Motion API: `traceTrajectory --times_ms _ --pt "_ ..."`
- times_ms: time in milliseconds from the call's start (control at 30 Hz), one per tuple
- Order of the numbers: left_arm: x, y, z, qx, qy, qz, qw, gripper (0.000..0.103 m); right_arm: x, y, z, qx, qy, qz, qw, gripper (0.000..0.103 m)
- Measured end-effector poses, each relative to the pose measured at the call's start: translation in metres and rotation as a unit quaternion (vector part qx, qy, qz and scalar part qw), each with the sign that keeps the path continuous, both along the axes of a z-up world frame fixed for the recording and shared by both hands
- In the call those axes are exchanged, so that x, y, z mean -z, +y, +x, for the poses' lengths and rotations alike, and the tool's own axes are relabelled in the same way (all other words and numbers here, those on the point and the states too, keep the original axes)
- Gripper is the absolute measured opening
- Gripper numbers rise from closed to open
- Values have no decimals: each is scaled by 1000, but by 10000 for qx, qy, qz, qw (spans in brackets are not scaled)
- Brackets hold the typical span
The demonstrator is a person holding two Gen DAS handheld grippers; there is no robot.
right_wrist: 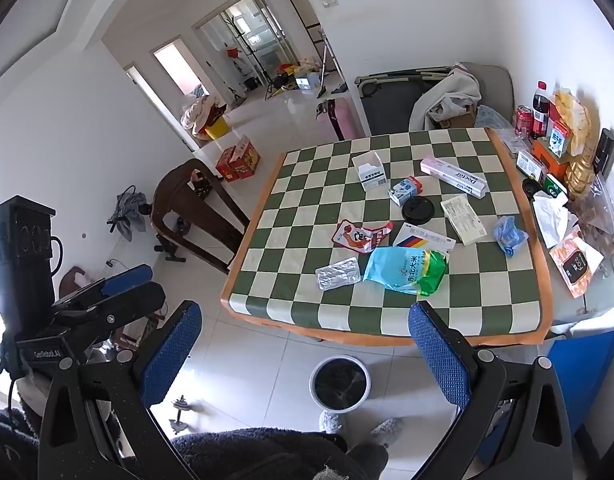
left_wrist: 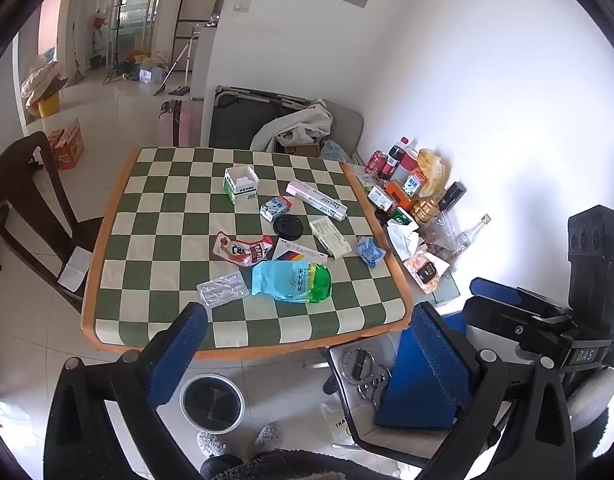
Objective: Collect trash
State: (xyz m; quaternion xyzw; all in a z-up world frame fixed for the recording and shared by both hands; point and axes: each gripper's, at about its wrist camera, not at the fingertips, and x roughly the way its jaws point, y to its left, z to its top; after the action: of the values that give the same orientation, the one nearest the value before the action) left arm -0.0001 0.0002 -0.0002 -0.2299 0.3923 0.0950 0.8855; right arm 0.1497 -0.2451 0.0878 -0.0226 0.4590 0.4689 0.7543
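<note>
Trash lies on the green-and-white checkered table (left_wrist: 155,216) (right_wrist: 307,184): a blue-green rice bag (left_wrist: 293,282) (right_wrist: 407,272), a silver blister pack (left_wrist: 223,289) (right_wrist: 338,274), a red snack wrapper (left_wrist: 239,251) (right_wrist: 359,237), a black lid (left_wrist: 288,226) (right_wrist: 417,209), a crumpled blue bag (left_wrist: 370,251) (right_wrist: 510,234), small cartons and flat boxes. A bin with a black liner (left_wrist: 212,403) (right_wrist: 340,385) stands on the floor below the table's near edge. My left gripper (left_wrist: 311,356) and right gripper (right_wrist: 307,356) are open, empty, held above the near edge.
A side table (left_wrist: 447,288) at the right is piled with bottles, cans, cartons and wrappers (right_wrist: 563,160). A dark wooden chair (left_wrist: 31,208) stands left of the table. A blue chair (left_wrist: 415,392) is at the near right. My slippers (right_wrist: 359,424) are by the bin.
</note>
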Motion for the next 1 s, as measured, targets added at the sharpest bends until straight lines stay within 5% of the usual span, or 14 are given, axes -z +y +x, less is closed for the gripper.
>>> traceTrajectory --times_ms 1000 --pt "-1 1 1 12 -36 53 10000 103 -2 -2 -1 2 -16 48 10000 103"
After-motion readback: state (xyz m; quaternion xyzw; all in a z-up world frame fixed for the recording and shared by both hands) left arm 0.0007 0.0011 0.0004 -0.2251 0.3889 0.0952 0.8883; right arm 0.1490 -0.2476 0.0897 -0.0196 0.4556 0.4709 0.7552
